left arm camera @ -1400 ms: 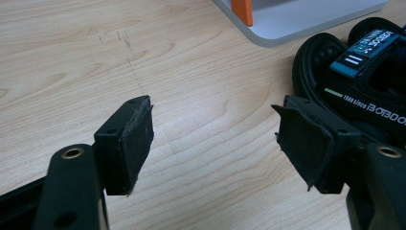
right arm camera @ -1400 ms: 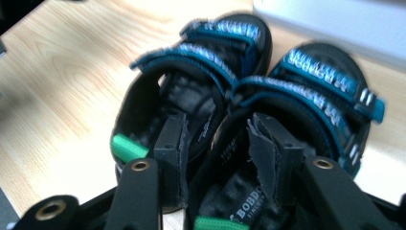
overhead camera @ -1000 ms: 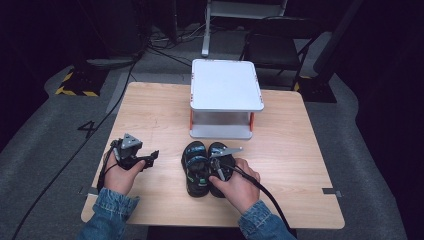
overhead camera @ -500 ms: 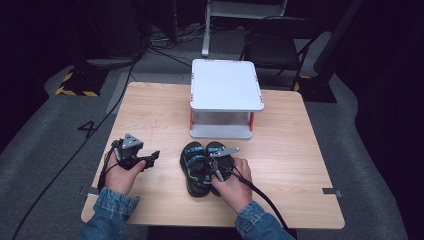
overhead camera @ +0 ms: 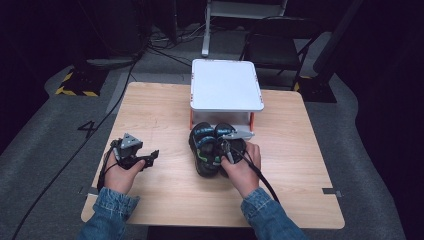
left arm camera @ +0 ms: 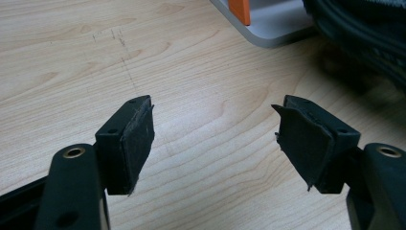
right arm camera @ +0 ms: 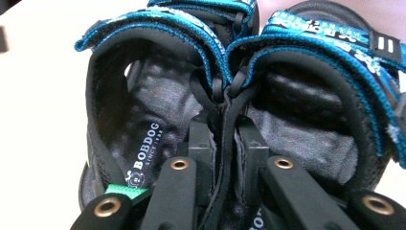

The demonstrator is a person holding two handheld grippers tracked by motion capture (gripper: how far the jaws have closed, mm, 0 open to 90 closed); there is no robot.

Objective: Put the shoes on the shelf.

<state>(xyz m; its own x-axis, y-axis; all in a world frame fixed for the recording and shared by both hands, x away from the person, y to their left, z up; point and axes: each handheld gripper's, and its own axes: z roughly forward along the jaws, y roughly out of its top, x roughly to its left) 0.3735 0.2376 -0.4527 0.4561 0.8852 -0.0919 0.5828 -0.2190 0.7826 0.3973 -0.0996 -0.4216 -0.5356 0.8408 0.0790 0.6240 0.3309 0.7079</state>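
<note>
A pair of black sandals with blue straps, the left sandal point(overhead camera: 204, 149) and the right sandal point(overhead camera: 239, 144), sits side by side just in front of the white shelf point(overhead camera: 226, 85). My right gripper point(overhead camera: 226, 148) comes in from behind their heels. Its jaws have just been closing, and in the right gripper view the right gripper point(right arm camera: 225, 139) pinches the touching inner edges of the left sandal point(right arm camera: 143, 110) and right sandal point(right arm camera: 311, 105) together. My left gripper point(overhead camera: 151, 156) rests low on the wooden table point(overhead camera: 160, 115) at the left, and the left gripper point(left arm camera: 215, 129) stands open over bare wood.
The white shelf stands on orange legs point(left arm camera: 239, 9) at the table's far middle, close ahead of the sandals. Beyond the table are a dark chair point(overhead camera: 272, 47) and cables on the floor. Bare wood lies left and right of the shelf.
The right hand has closed its jaws on the sandals' inner edges and carried the pair a little away from the person, toward the shelf. The left hand has stayed put.
</note>
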